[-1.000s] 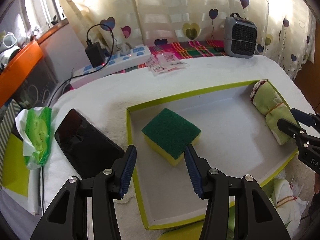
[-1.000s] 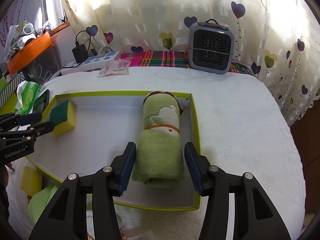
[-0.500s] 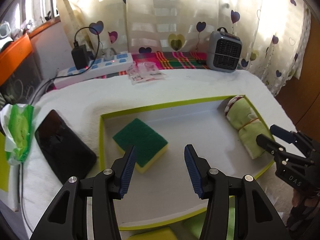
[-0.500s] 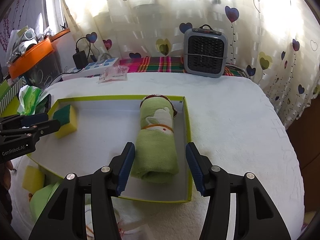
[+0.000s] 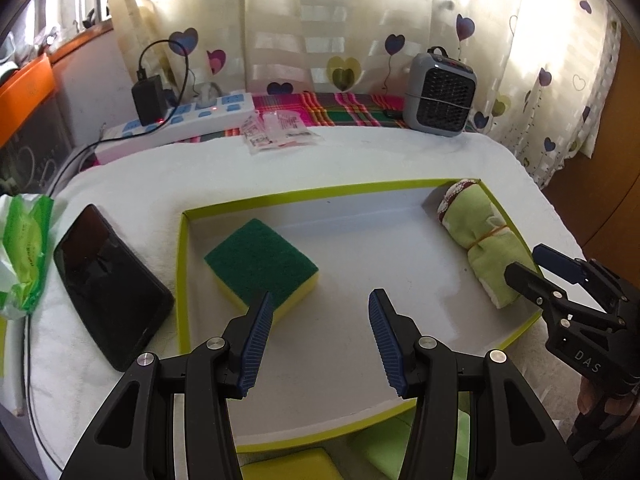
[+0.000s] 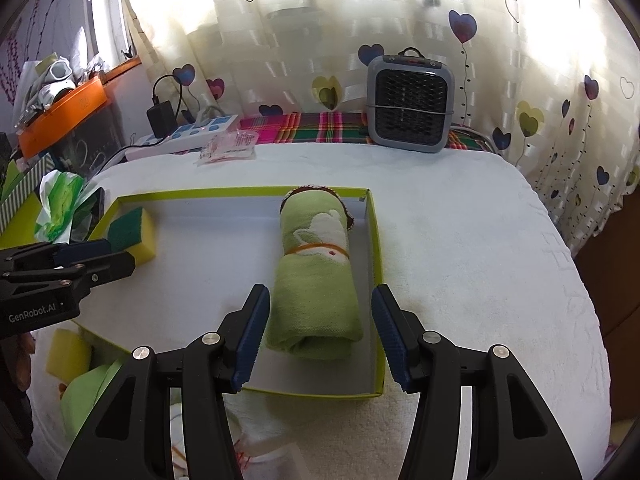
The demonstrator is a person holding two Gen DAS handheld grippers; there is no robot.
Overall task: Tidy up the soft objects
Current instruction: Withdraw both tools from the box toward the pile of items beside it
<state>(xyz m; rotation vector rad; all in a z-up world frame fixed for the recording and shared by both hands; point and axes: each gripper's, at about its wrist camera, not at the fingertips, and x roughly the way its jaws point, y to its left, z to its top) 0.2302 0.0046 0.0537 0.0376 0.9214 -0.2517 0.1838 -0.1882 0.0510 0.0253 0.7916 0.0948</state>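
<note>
The left gripper (image 5: 320,336) hangs over the near part of a shallow white tray with a lime-green rim (image 5: 182,276), its blue-padded jaws standing apart with nothing between them. Just ahead of its left finger, inside the tray, lies a scouring sponge (image 5: 262,266), green side up over a yellow body; the finger's tip overlaps the sponge's near corner in the picture, but whether it touches cannot be told. Left of this gripper, outside the tray on the white towelling cover (image 5: 132,184), a black phone (image 5: 110,286) lies flat, and further left a green-and-white tissue pack (image 5: 26,252).

The right gripper (image 6: 320,336) also stands with its jaws apart. Between and just ahead of its fingers lies a rolled green towel (image 6: 316,280), bound with a thin orange band, lengthwise along the tray's right wall (image 6: 374,240). The near end of the roll sits between the two pads with a gap on each side, so the pads do not press on it. Seen from the left wrist, the same towel (image 5: 486,240) lies far to the right, with the right gripper (image 5: 532,262) over its near end.

Beyond both grippers, past the tray, stand a small grey fan heater (image 6: 410,104), a white power strip (image 5: 180,122) with a black charger plugged in, and some clear sachets (image 5: 280,130).

Below the tray's near edge, more yellow sponge (image 6: 66,354) and green cloth (image 6: 84,400) show.
</note>
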